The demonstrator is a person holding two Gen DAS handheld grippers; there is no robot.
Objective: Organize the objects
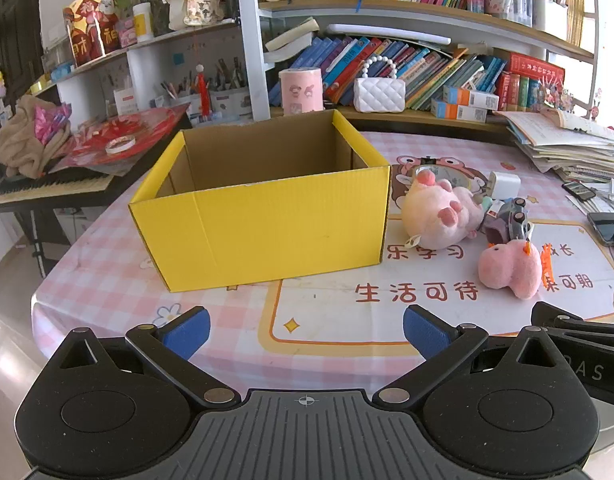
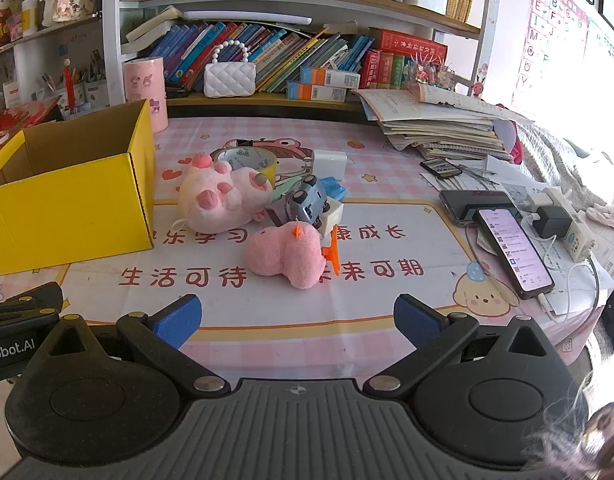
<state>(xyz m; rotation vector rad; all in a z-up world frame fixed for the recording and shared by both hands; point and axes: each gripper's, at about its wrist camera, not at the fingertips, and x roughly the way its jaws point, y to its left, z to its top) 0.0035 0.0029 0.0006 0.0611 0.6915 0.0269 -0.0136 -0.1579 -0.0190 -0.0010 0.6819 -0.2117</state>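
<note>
Both grippers hover over the near edge of the table [image 1: 107, 280], the left gripper [image 1: 306, 332] and the right gripper [image 2: 297, 320] each with fingers spread wide and nothing between them. Ahead of the left fingers stands the open yellow box [image 1: 263, 220]. Just right of it, beyond the right fingers, lie a large pink plush [image 2: 223, 196], a grey toy car [image 2: 307, 200] and a small pink plush [image 2: 285, 256], clustered together.

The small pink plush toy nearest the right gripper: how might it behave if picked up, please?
The small pink plush toy looks fuzzy and stuffed, so it would probably squash between the jaws and weigh little. Its rounded body lies flat, so rolling seems unlikely.
</note>
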